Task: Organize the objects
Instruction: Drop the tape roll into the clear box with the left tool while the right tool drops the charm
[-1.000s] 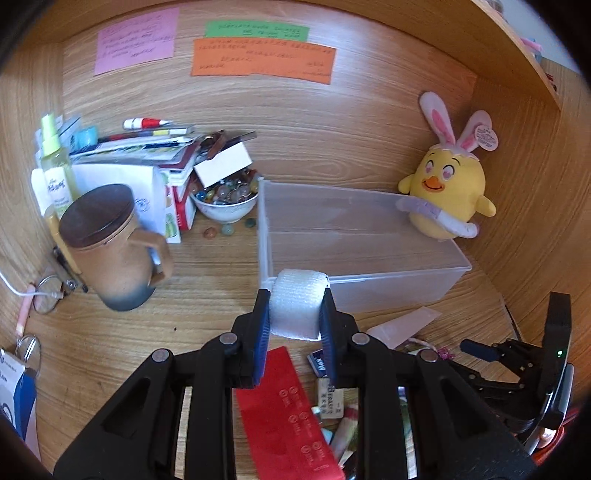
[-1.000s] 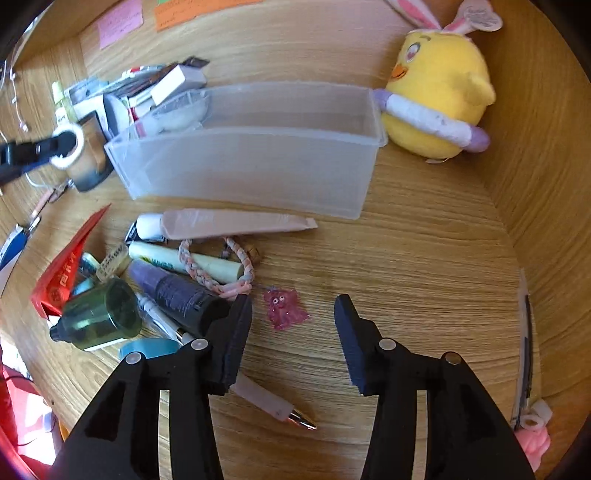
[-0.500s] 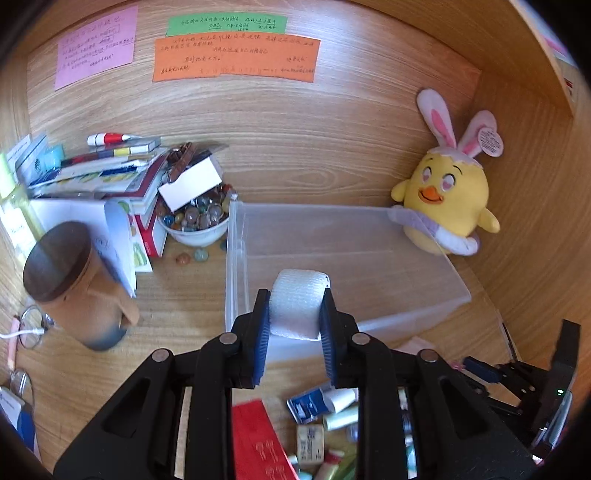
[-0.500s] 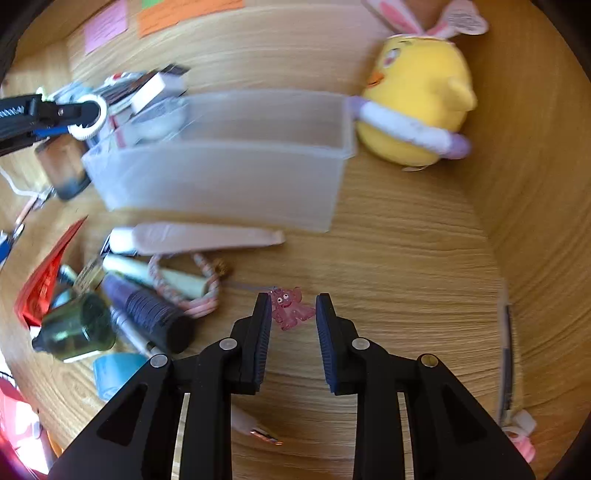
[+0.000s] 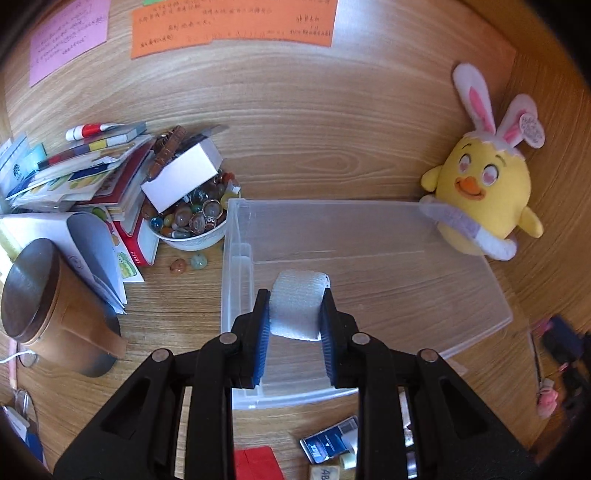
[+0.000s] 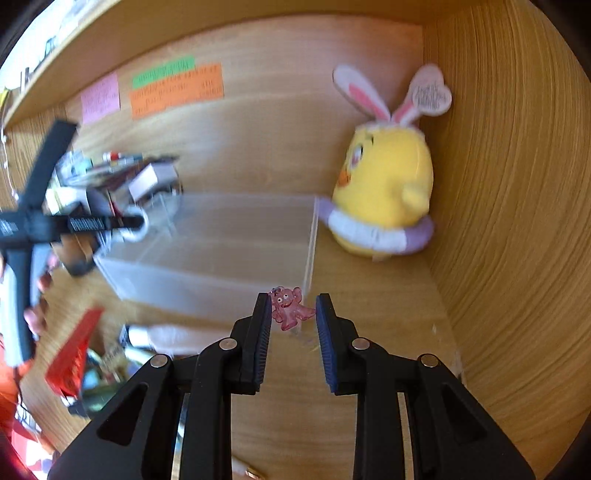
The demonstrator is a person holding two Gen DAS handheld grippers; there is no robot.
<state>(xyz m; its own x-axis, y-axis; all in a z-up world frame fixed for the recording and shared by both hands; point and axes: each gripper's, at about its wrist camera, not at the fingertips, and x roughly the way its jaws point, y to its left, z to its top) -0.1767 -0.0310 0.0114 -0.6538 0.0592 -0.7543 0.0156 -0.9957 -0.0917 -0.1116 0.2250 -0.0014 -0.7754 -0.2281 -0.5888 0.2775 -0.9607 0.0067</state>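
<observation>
While the left gripper (image 5: 294, 319) clamps a white roll (image 5: 297, 308) over the clear bin (image 5: 476, 317), the right gripper (image 6: 292, 316) pinches a pink charm (image 6: 289, 307) by its edges beside the bin; that thin grip could slip.

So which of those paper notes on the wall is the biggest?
The orange paper note: it is far wider than the pink paper note to its left.
</observation>
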